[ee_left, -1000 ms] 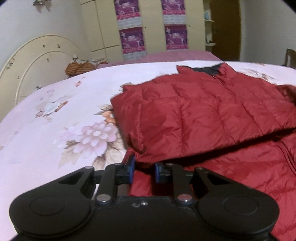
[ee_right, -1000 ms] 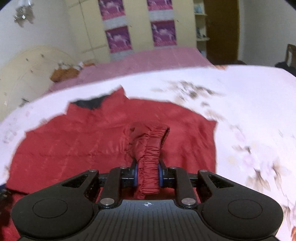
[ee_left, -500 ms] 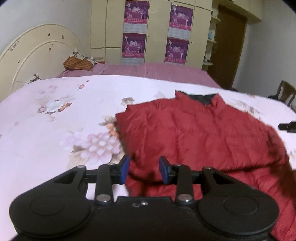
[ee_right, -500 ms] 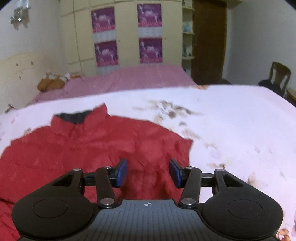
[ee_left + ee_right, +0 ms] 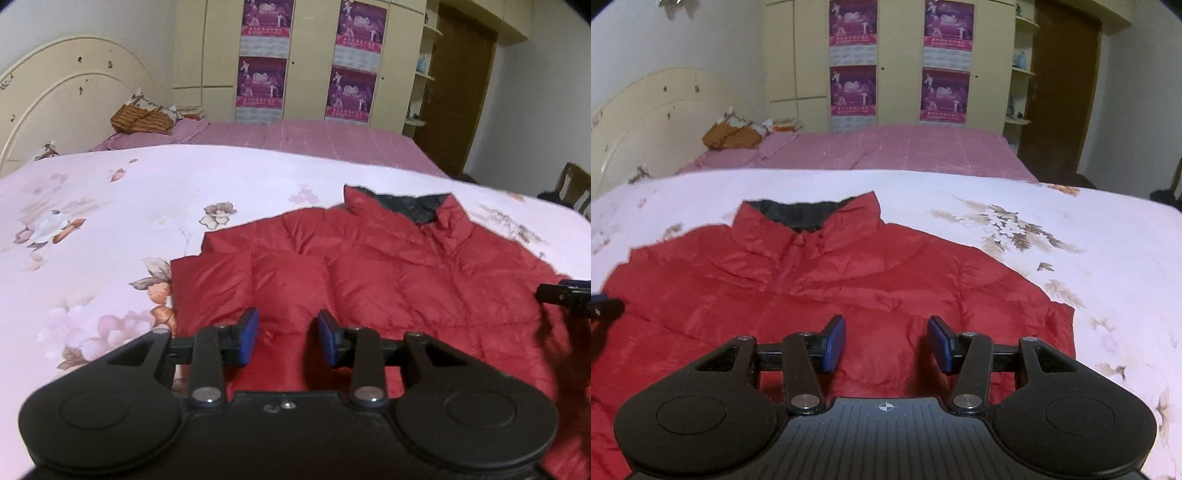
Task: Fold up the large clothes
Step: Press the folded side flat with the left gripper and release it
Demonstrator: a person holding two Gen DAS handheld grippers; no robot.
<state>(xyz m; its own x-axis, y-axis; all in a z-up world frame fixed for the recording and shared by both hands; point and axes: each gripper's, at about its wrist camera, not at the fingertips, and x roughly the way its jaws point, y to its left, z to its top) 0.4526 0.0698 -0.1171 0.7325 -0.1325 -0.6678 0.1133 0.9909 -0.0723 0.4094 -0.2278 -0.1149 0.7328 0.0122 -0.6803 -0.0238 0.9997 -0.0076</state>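
Note:
A red quilted puffer jacket (image 5: 388, 273) with a dark collar lining lies flat on the pink floral bedspread (image 5: 103, 229). Both sleeves are folded in over its body. My left gripper (image 5: 288, 338) is open and empty, just above the jacket's left part. My right gripper (image 5: 888, 341) is open and empty above the jacket (image 5: 820, 288), near its right side. The tip of the right gripper shows at the right edge of the left wrist view (image 5: 565, 293). The tip of the left gripper shows at the left edge of the right wrist view (image 5: 604, 306).
The bedspread (image 5: 1071, 258) stretches wide around the jacket. Behind it lies a second bed with a purple cover (image 5: 886, 151) and a brown bundle (image 5: 142, 120) by the cream headboard (image 5: 66, 107). A wardrobe with posters (image 5: 897, 62), a brown door (image 5: 1060, 92) and a chair (image 5: 570, 186) stand behind.
The right gripper let go of the elastic sleeve cuff and opened. The left gripper opened and released the jacket fold. Both grippers drew back and rose; the jacket now lies flat.

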